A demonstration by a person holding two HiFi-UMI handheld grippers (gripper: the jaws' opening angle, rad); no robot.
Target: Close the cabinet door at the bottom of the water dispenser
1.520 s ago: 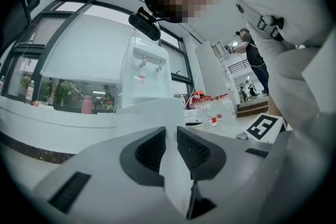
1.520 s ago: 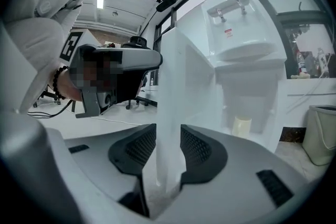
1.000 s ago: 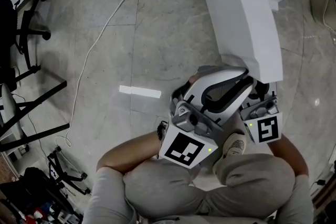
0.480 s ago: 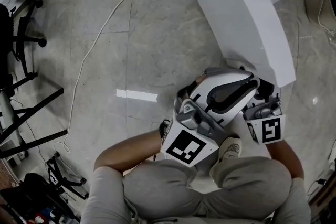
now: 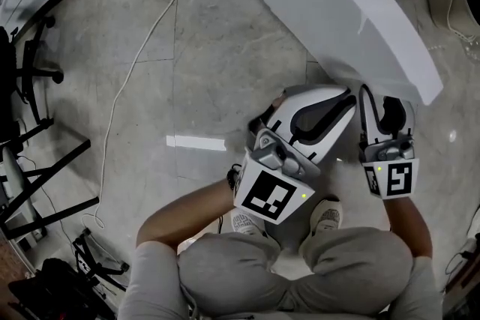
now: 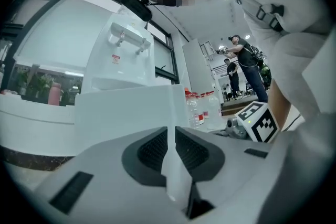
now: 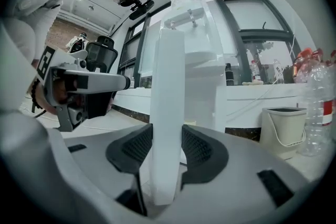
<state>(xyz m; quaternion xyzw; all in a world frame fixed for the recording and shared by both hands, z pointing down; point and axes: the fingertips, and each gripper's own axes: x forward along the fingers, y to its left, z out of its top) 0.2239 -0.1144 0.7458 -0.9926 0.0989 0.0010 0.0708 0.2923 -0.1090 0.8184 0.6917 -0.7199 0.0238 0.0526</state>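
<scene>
Left gripper [image 6: 171,149] has just been closing its jaws and now pinches the thin free edge of the white cabinet door [image 5: 345,11], which stands between its ribbed pads. Right gripper [image 7: 167,150] is clamped on the same door a little further along, the panel upright and filling the gap between its pads. The door hangs swung well out from the base of the water dispenser [image 6: 123,55], over the stone floor [image 5: 187,71], so the closing swing looks barely begun. Trouble would most likely come from the two grips working against each other: if one hand leads or pushes at a different angle, the panel could twist on its hinge or slide out of a pinch, since the left holds only a narrow strip. Near the end of the swing, a gripper left on the edge could get trapped between door and cabinet frame, so the door would stop short of shutting.
</scene>
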